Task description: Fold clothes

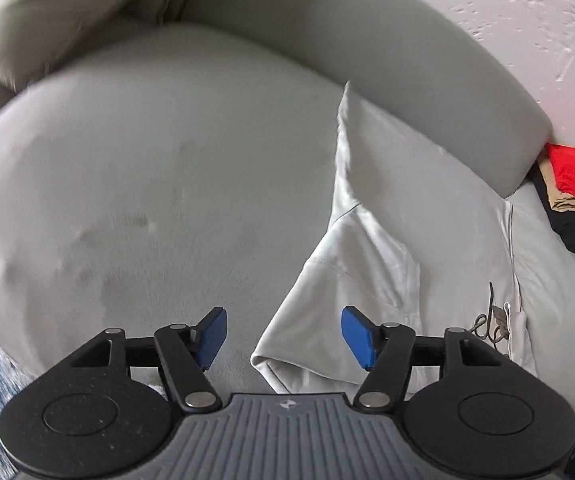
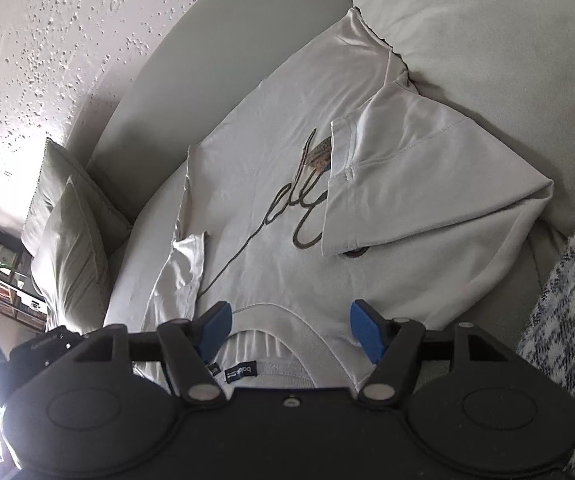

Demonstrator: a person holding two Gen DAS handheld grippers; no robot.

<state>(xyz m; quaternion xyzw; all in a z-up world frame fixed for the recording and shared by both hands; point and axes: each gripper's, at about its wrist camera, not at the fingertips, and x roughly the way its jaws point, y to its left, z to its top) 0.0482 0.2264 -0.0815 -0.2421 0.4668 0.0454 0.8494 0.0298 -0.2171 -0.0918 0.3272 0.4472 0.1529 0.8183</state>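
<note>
A: Where's the shirt lying?

B: The cream T-shirt is spread over the sofa seat cushion, filling the centre of the right wrist view, its script print facing up and the neckband at the bottom of the frame. One sleeve is turned in over the print, at centre right. The other sleeve lies bunched at lower left of that view.

A: And the grippers?

B: Both stand with fingers apart, holding nothing. The right gripper hovers over the neckband. The left gripper sits over the folded shoulder edge, low in its view's centre.

A: What might go wrong?

B: The cushion is soft and the cloth thin. A pinch at the folded shoulder could catch only the top layer, so the turned-in sleeve would slide open when lifted. Or it could bite into the upholstery along with the shirt.

A: Anything else?

B: The bunched sleeve could get trapped inside a fold and leave a lump. Uneven pulls by the two grippers would skew the shirt. The hem lies right up by the backrest in the upper centre, so cloth dragged that way could ruck against it.

A: Those red and black clothes at the right edge?

B: Well apart from the shirt; I'd guess no trouble there.
</note>
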